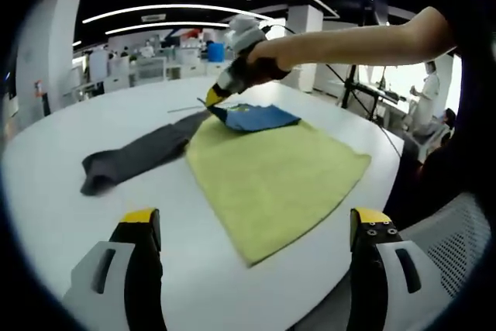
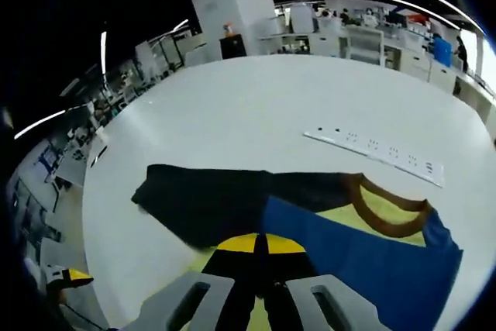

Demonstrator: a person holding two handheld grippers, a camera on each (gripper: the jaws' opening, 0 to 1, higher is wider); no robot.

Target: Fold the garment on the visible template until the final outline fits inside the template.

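A white table is seen carrying a yellow-green template, with the garment laid across its far corner. The garment's blue part is pinched by the closed right gripper. The left gripper is held wide, well apart from the garment.

Open-plan lab or office: white table, rows of desks, ceiling strip lights.
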